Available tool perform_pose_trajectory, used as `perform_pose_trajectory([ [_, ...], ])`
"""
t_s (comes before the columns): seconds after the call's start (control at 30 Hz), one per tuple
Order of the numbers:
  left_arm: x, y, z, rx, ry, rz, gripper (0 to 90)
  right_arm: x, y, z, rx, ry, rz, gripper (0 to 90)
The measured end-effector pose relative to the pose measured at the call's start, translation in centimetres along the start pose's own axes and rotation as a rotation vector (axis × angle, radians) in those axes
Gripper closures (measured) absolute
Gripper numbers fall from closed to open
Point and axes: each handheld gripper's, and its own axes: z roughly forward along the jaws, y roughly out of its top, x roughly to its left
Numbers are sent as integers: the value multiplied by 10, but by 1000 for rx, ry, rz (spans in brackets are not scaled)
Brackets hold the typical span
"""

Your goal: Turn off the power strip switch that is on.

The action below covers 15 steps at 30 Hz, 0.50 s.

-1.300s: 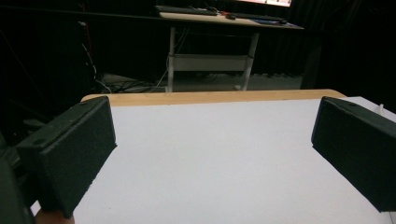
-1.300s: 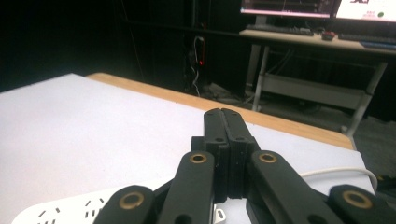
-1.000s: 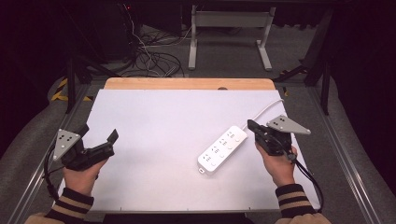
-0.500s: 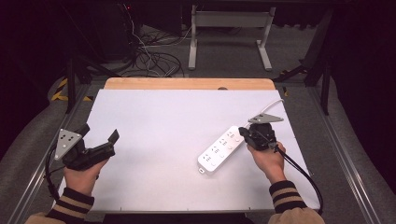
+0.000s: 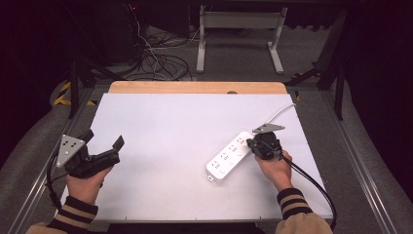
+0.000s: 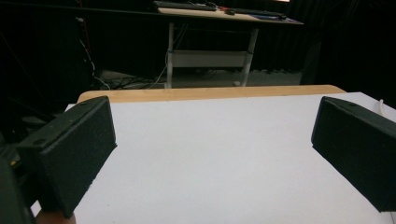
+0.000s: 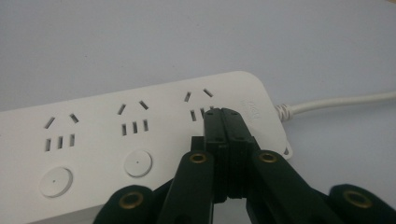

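The power strip (image 5: 230,156) is located right of centre in the high view. The right gripper (image 7: 223,116) is fully closed, empty, tips pressed over its end socket. The left gripper (image 5: 103,145) is held wide open, empty. The strip may be skidded by off-centre pressure.

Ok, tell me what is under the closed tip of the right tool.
Under the right tool lies the white power strip, at its cable end. The closed tip sits over the last socket group. The button there is covered by the tool, so whether the tip presses it can't be seen.
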Motion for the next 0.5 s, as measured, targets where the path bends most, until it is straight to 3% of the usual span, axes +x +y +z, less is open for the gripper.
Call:
perform_pose_trajectory([
  [0.13, 0, 0, 0, -2, 3, -1, 4, 2, -1, 4, 13, -2, -19, 899],
  [0.5, -2, 0, 0, 1, 0, 0, 6, 0, -5, 6, 6, 6, 28, 900],
])
